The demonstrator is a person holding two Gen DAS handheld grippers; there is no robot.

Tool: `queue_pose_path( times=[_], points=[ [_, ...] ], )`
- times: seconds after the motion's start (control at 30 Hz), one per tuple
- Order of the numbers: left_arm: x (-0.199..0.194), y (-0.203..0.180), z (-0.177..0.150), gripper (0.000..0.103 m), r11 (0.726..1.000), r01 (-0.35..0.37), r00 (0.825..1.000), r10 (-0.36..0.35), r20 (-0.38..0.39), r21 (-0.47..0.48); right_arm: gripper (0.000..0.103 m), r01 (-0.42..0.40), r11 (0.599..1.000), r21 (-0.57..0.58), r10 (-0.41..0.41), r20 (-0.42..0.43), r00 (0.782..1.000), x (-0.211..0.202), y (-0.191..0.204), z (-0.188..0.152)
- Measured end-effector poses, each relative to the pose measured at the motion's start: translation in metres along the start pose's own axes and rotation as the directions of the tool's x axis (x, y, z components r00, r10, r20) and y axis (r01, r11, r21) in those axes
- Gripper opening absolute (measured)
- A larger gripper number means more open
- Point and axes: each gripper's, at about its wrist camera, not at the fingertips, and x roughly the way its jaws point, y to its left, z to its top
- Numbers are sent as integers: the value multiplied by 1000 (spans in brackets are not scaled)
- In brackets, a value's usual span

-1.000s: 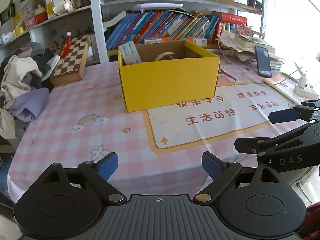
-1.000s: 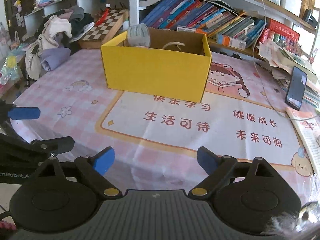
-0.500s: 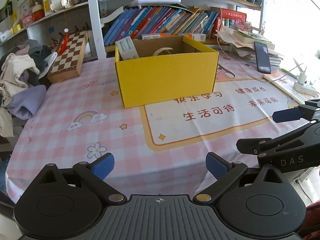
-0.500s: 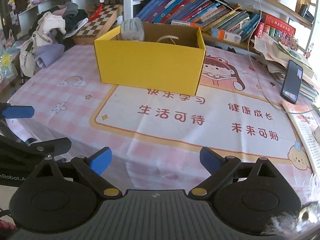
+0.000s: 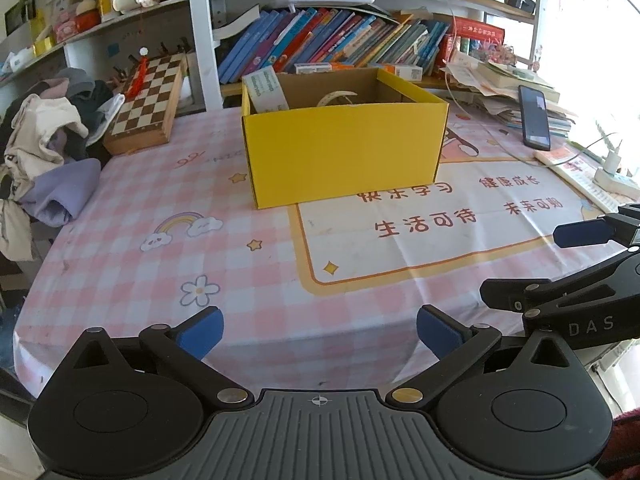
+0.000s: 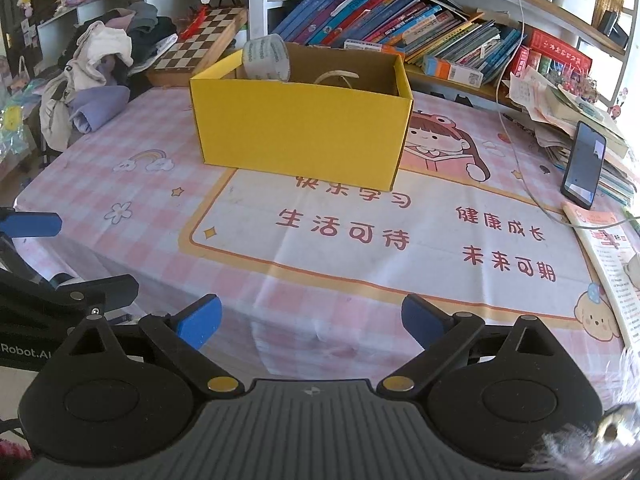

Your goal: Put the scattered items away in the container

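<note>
A yellow cardboard box (image 5: 344,152) (image 6: 300,136) stands open-topped in the middle of the pink checked tablecloth. A pale printed packet (image 5: 266,90) (image 6: 266,58) leans in its left corner, and a light curved strap (image 5: 336,98) (image 6: 336,76) shows inside. My left gripper (image 5: 319,330) hovers over the near table edge, well short of the box; its jaws are opening with nothing between them. Beside it my right gripper (image 6: 310,319) also stands wide and empty. Each sees the other at its side: right gripper (image 5: 548,264), left gripper (image 6: 72,254).
A chessboard (image 5: 146,104) and a heap of clothes (image 5: 48,148) lie at the back left. At the right are a phone (image 6: 584,166) propped on stacked papers, a cable, a booklet (image 6: 608,264) and a power strip (image 5: 612,178). Bookshelves (image 5: 332,46) close off the back.
The blue pads of both grippers have spread further apart. Neither hand has shifted noticeably, and the box stays where it was.
</note>
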Motion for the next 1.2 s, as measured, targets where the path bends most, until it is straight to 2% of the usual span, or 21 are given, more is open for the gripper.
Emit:
queue_pose_path(
  times=[1.2],
  points=[
    [-3, 1, 0, 103, 1000, -7, 1000, 7, -7, -21, 98, -10, 1000, -1, 10, 6, 1000, -2, 7, 0]
  ],
)
